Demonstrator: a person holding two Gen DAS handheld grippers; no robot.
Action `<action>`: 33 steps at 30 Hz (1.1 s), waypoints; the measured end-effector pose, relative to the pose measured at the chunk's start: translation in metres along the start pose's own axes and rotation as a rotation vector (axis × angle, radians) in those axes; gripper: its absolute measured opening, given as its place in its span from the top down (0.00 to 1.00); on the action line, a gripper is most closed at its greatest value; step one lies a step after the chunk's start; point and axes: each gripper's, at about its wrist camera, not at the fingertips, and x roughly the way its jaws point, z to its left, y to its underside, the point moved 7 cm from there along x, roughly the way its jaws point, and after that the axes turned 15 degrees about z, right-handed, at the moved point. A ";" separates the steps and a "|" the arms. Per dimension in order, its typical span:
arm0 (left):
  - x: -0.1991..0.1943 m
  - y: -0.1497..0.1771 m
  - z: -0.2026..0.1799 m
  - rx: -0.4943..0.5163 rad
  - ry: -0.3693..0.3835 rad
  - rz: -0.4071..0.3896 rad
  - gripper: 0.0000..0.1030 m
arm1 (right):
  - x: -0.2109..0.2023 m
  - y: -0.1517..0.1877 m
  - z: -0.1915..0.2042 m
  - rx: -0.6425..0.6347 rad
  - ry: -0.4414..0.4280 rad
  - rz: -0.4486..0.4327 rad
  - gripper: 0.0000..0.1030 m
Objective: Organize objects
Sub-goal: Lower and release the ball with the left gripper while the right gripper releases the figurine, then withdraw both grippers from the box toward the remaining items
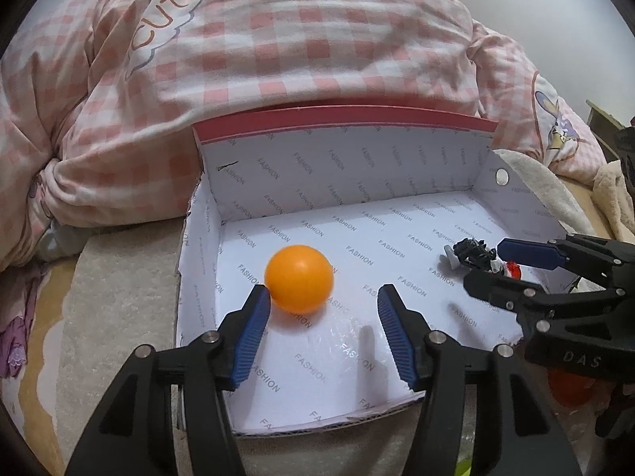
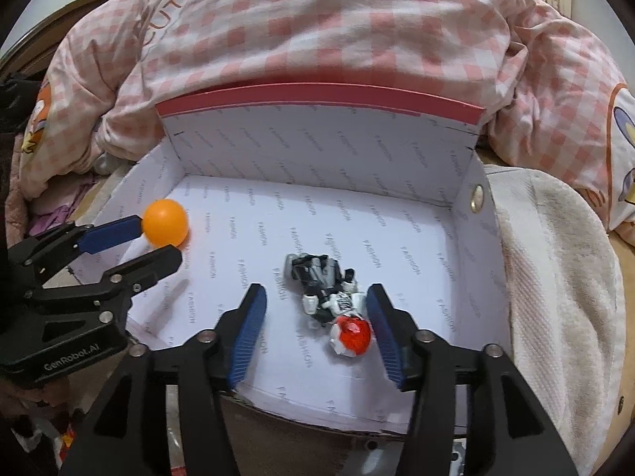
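Box (image 1: 397, 206) on bed by checked quilt (image 1: 317, 39)

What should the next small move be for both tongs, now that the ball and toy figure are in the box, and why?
Probably lift both tongs straight up and out of the box. The left tongs stand open, the orange ball resting on the box floor; the right tongs stand open around the toy figure, which lies on the floor. Both items look delivered.

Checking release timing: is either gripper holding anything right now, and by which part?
Nothing held. Left gripper jaws open, orange ball touching only one pad. Right gripper open around toy figure.
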 end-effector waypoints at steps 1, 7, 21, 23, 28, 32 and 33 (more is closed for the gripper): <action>-0.001 0.000 0.000 -0.002 0.005 -0.003 0.43 | -0.001 0.000 0.001 -0.001 -0.008 -0.005 0.43; -0.006 0.000 -0.001 -0.013 0.027 -0.018 0.31 | -0.010 0.000 0.002 0.003 -0.028 -0.061 0.39; -0.049 -0.009 -0.018 0.046 0.006 -0.158 0.22 | -0.039 -0.003 0.008 0.022 -0.058 -0.190 0.37; -0.051 -0.010 -0.017 0.045 0.016 -0.158 0.22 | -0.040 -0.001 0.008 0.021 -0.067 -0.192 0.37; -0.057 -0.006 -0.009 0.028 0.019 -0.155 0.22 | -0.049 0.002 0.014 -0.003 -0.063 -0.216 0.37; -0.066 -0.002 -0.005 0.015 0.029 -0.156 0.22 | -0.061 0.004 0.015 0.005 -0.069 -0.247 0.37; -0.068 -0.001 -0.005 0.016 0.030 -0.157 0.22 | -0.065 0.005 0.015 0.009 -0.072 -0.252 0.37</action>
